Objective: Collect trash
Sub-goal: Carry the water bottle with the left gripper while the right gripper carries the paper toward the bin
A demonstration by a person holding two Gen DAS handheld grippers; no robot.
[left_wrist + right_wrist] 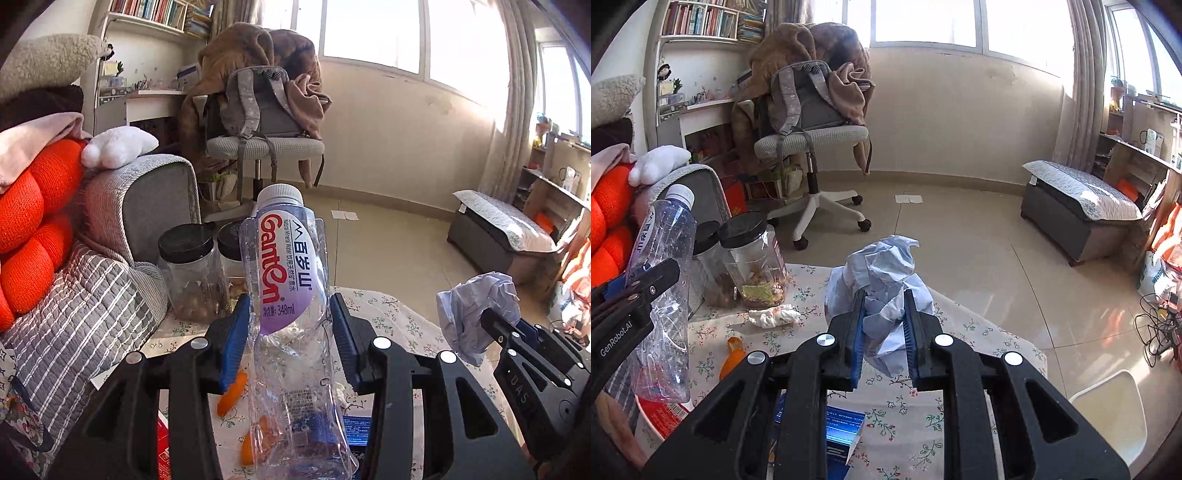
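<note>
My left gripper [288,314] is shut on an empty clear Ganten water bottle [286,280] with a white cap, held upright above the floral-cloth table [391,310]. The bottle also shows at the left of the right wrist view [661,258]. My right gripper [884,314] is shut on a crumpled ball of white paper [882,273], held above the table; the ball also shows in the left wrist view [476,306]. A crumpled tissue [774,316] and orange peel pieces [733,356] lie on the table.
Two black-lidded plastic jars [750,258] stand at the table's far left. A blue-white box [838,439] and a red-labelled tub [665,413] sit near me. A sofa with orange cushions [33,221] is left. An office chair [812,147], an ottoman [1078,210] and a white bin [1108,406] stand on the floor.
</note>
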